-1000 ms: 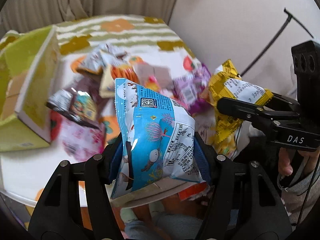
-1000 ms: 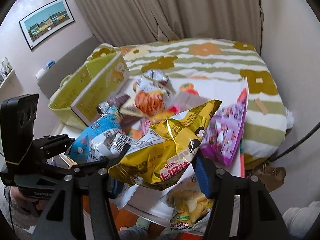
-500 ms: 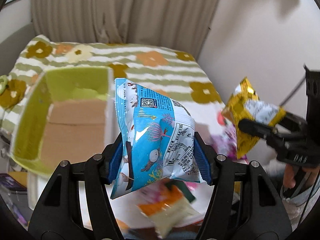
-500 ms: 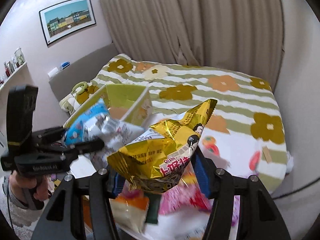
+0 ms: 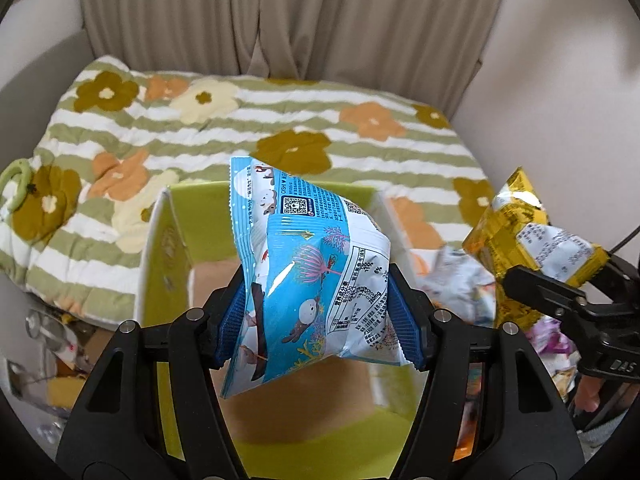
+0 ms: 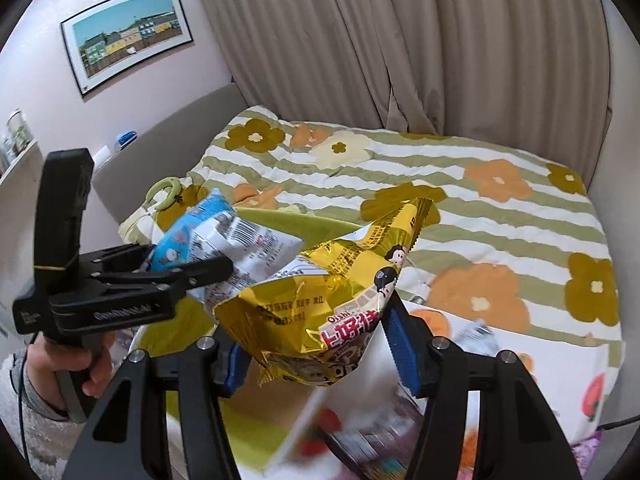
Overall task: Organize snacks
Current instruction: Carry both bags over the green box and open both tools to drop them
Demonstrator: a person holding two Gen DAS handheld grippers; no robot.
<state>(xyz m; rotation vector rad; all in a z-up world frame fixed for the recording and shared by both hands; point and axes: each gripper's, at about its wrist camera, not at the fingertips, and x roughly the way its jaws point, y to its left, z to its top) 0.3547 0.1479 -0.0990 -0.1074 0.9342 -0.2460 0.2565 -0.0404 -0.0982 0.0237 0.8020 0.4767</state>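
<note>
My left gripper [image 5: 320, 320] is shut on a blue snack bag [image 5: 308, 272] and hangs over the open lime-green box [image 5: 168, 240], whose brown cardboard floor shows below the bag. My right gripper [image 6: 316, 348] is shut on a gold snack bag [image 6: 332, 304], just right of the box. In the left wrist view the gold bag [image 5: 520, 236] sits in the right gripper at the right edge. The right wrist view shows the blue bag [image 6: 216, 240] clamped in the left gripper [image 6: 192, 268], a hand on its handle.
Loose snack packets [image 5: 460, 284] lie on the white patterned table [image 6: 560, 356] to the right of the box. Behind is a bed with a green-striped floral quilt [image 5: 280, 120], curtains and a wall. Clutter lies on the floor at the left [image 5: 52, 340].
Both grippers have swung left and a little up with their bags, away from the snack pile to the green box. The left gripper now hangs over the box's opening.
</note>
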